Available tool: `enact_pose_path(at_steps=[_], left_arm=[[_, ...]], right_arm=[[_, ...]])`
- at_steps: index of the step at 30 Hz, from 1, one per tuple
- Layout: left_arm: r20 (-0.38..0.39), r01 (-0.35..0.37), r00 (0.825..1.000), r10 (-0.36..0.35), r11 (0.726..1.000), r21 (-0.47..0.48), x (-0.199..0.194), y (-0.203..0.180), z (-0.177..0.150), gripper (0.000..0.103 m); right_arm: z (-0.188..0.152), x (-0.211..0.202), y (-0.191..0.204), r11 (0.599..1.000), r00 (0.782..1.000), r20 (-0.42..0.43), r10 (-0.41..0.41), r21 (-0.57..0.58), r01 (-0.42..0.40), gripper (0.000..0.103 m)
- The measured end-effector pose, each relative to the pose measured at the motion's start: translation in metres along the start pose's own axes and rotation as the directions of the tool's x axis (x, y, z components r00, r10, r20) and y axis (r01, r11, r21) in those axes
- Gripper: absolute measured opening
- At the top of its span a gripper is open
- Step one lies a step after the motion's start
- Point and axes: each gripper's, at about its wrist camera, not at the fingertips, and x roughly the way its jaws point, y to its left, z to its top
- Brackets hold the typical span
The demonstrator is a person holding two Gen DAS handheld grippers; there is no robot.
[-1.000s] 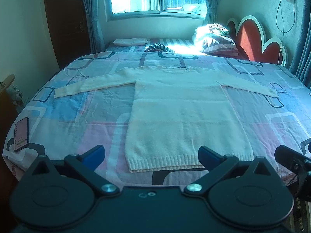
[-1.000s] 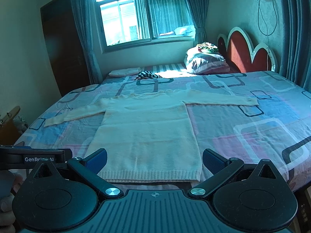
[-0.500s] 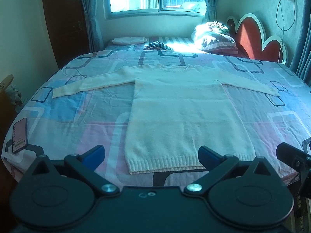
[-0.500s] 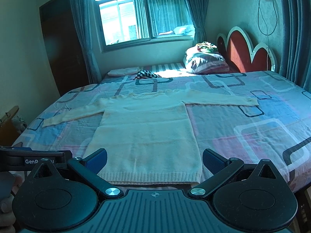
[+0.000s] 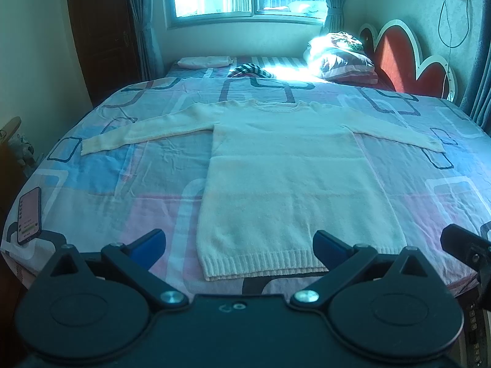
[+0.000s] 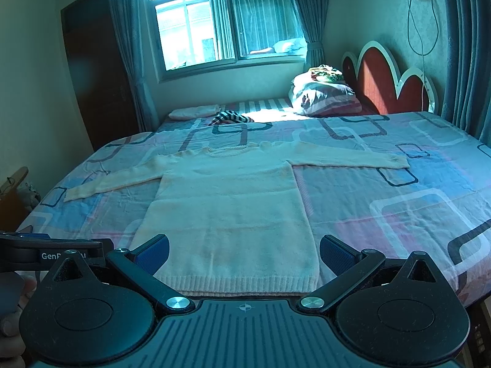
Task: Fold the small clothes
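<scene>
A cream knitted sweater (image 5: 291, 178) lies flat on the bed, face up, both sleeves spread out to the sides, hem toward me. It also shows in the right wrist view (image 6: 227, 211). My left gripper (image 5: 239, 243) is open and empty, held just before the hem at the bed's near edge. My right gripper (image 6: 244, 250) is open and empty, also just before the hem. Each gripper's blue pads stand wide apart.
The bed has a blue and pink patterned sheet (image 5: 122, 190). A phone (image 5: 29, 214) lies at its near left edge. Pillows (image 5: 340, 61), a folded white garment (image 5: 205, 60) and a striped cloth (image 5: 251, 70) lie at the far end, under the window. A red headboard (image 5: 408, 61) stands at right.
Both grippers have risen or tilted slightly, so the sweater sits a little lower in both views. Nothing on the bed has moved and both grippers stay open.
</scene>
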Motion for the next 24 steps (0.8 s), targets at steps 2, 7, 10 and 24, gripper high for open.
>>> enact_pose_path(at_steps=[2, 7, 10, 24], left_arm=[[-0.003, 0.0, 1.0, 0.0, 1.0, 0.002, 0.002, 0.0, 0.001, 0.102], [-0.006, -0.004, 1.0, 0.004, 1.0, 0.003, 0.006, -0.001, 0.004, 0.102], [-0.007, -0.003, 1.0, 0.003, 1.0, 0.003, 0.008, -0.001, 0.005, 0.102], [-0.016, -0.005, 1.0, 0.006, 1.0, 0.005, 0.02, 0.001, 0.011, 0.102]], right_arm=[[0.001, 0.001, 0.0, 1.0, 1.0, -0.001, 0.001, 0.002, -0.001, 0.103], [0.001, 0.005, 0.0, 1.0, 1.0, -0.003, -0.002, 0.002, 0.002, 0.103], [0.002, 0.008, -0.001, 1.0, 1.0, -0.002, -0.001, 0.006, 0.001, 0.103], [0.005, 0.021, -0.002, 1.0, 1.0, -0.01, -0.015, 0.013, 0.015, 0.103]])
